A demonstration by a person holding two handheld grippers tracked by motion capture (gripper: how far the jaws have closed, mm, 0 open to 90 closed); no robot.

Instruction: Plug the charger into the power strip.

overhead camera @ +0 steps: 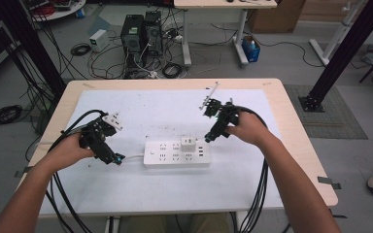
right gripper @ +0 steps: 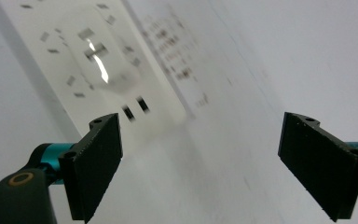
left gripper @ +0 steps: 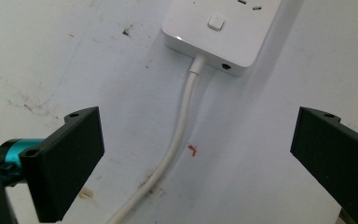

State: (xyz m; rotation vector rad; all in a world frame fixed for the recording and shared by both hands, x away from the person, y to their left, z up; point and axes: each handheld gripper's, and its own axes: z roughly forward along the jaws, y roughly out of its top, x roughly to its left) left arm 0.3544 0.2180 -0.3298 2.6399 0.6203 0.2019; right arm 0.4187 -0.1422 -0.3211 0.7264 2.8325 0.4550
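A white power strip [overhead camera: 177,153] lies in the middle of the white mat, with a small white adapter [overhead camera: 188,143] plugged into its top row. My left gripper [overhead camera: 118,159] sits low at the strip's left end. Its black jaws stand wide open [left gripper: 196,158] on either side of the strip's white cable [left gripper: 182,116], without touching it. The strip's switch end [left gripper: 223,28] is just ahead. My right gripper [overhead camera: 209,137] hovers to the right of the adapter, and is open with nothing between its fingers [right gripper: 200,158]. In the right gripper view the strip [right gripper: 65,42] and the adapter [right gripper: 100,60] are blurred.
The white mat [overhead camera: 141,111] covers most of the wooden table [overhead camera: 291,126]. Black cables trail from both grippers over the near edge. Beyond the table, computer towers [overhead camera: 141,31] and loose cords stand on the floor.
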